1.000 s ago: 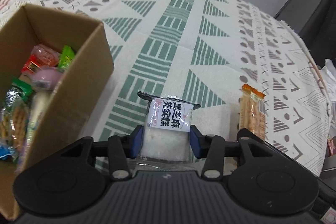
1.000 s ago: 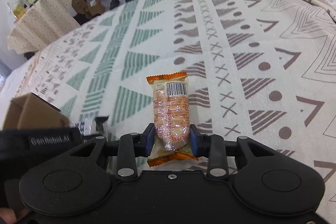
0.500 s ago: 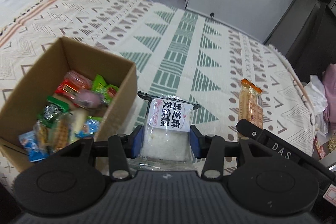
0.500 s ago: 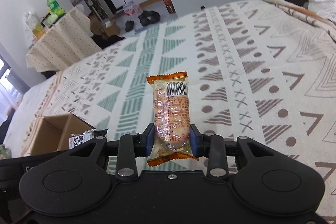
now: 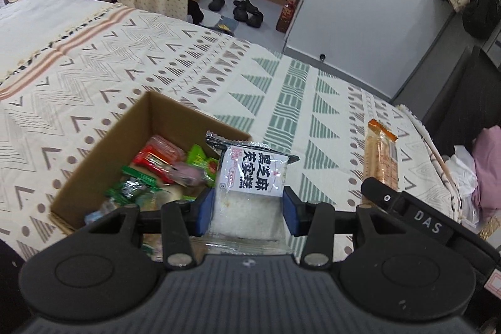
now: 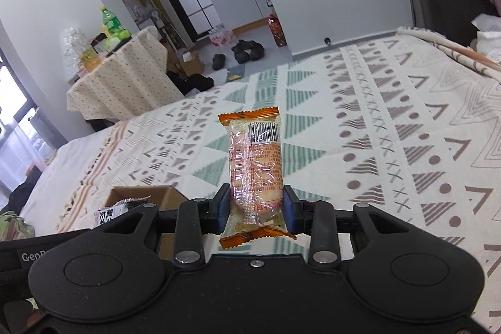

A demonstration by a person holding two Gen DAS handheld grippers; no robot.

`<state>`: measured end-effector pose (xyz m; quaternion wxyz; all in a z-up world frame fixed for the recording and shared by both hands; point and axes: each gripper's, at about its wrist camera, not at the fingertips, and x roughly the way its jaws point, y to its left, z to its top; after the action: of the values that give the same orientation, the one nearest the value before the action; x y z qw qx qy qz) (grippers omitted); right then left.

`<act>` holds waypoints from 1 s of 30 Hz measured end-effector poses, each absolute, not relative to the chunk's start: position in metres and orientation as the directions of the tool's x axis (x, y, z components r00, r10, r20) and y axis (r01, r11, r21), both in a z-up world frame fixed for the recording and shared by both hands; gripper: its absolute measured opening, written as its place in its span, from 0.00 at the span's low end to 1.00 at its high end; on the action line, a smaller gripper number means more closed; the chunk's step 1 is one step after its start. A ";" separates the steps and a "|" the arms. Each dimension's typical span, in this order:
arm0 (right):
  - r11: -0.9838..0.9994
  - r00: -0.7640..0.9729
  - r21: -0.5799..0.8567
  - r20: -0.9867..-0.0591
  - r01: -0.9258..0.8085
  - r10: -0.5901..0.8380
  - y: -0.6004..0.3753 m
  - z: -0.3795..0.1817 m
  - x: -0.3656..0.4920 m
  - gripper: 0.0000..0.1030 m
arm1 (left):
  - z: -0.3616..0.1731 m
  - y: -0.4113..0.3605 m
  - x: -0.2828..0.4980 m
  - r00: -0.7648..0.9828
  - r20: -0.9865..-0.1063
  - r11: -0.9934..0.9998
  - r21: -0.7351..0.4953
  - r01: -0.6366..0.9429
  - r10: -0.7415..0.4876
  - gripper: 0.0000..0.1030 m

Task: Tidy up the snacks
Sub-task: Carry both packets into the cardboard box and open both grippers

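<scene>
My left gripper (image 5: 247,212) is shut on a white rice-cake packet (image 5: 250,187) with black Chinese print, held above the bed at the right edge of an open cardboard box (image 5: 103,146) full of snack packs (image 5: 156,174). My right gripper (image 6: 255,207) is shut on an orange-ended biscuit packet (image 6: 255,165), held upright above the bedspread. That packet also shows in the left wrist view (image 5: 380,158), to the right of the box. The box corner (image 6: 141,193) and the white packet (image 6: 109,212) show at lower left in the right wrist view.
The patterned bedspread (image 5: 281,102) covers the bed. Beyond its far edge are a cloth-covered table (image 6: 119,77), shoes on the floor (image 5: 247,11) and a white wall. Clothes lie at the right edge (image 5: 482,171).
Both grippers have risen and tilted up with their packets. The left gripper has moved toward the box, so the box now sits lower and more central in its view.
</scene>
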<state>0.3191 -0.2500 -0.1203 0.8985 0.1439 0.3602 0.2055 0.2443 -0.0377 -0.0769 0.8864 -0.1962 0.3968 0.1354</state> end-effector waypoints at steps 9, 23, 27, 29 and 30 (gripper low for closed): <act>0.856 0.674 0.402 -0.538 -0.323 0.507 -0.226 -0.098 0.302 0.33 | -0.062 -0.006 0.225 0.666 -0.737 0.867 -0.253 -0.430 0.116 0.44; 0.836 0.665 0.393 -0.512 -0.382 0.544 -0.188 -0.092 0.287 0.33 | -0.060 0.044 0.206 0.662 -0.734 0.829 -0.271 -0.489 0.151 0.44; 0.827 0.649 0.399 -0.516 -0.396 0.559 -0.180 -0.094 0.284 0.33 | -0.066 0.055 0.203 0.652 -0.743 0.817 -0.278 -0.506 0.151 0.44; 0.822 0.641 0.401 -0.518 -0.404 0.567 -0.176 -0.095 0.283 0.33 | -0.072 0.061 0.202 0.644 -0.751 0.810 -0.284 -0.512 0.144 0.44; 0.820 0.636 0.401 -0.520 -0.408 0.570 -0.173 -0.096 0.282 0.33 | -0.075 0.063 0.202 0.640 -0.756 0.808 -0.287 -0.515 0.139 0.44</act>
<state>0.2824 -0.1733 -0.0963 0.8960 0.1238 0.3278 0.2728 0.2022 0.0632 -0.0746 0.8712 -0.2465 0.3808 0.1876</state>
